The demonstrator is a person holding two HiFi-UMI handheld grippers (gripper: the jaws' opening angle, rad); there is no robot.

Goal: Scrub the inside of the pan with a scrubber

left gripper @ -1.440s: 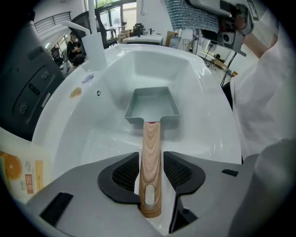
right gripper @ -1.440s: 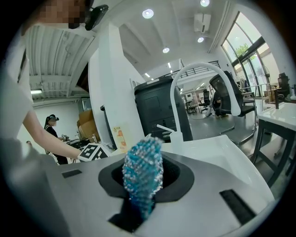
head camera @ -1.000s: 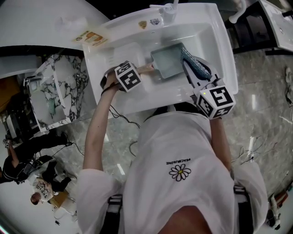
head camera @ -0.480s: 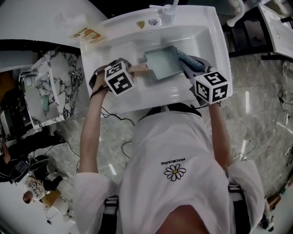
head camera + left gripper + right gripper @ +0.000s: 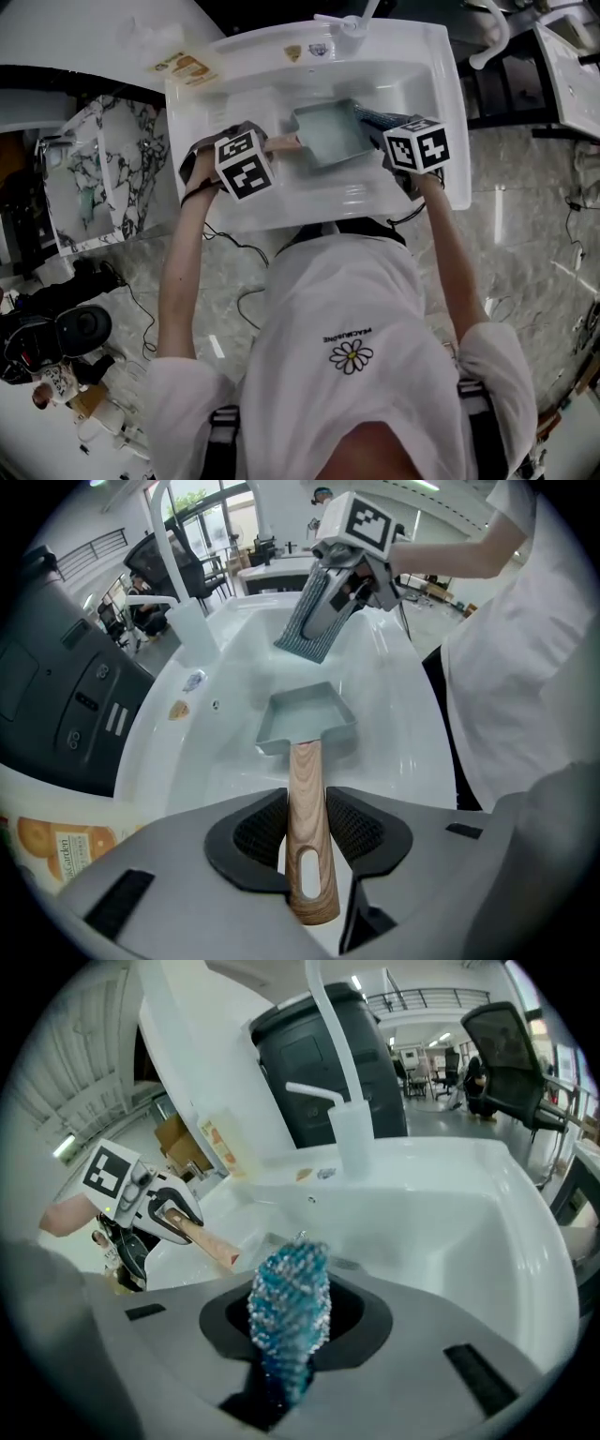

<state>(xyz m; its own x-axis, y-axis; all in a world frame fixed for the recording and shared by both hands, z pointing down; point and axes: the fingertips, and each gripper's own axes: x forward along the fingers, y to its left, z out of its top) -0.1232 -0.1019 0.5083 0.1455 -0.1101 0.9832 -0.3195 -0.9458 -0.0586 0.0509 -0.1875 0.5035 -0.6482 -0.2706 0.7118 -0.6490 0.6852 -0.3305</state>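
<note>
Open-plan office or lab hall, not home kitchen. White sink stands on polished stone-look floor; loose cables lie across floor. Black mesh office chair and desks behind. Tall windows, strip lights on high ceiling.

Pan inside sink, in front of tap. Its handle points left, between the left gripper jaws. Scrubber, in the right gripper, is above the pan's right edge.
</note>
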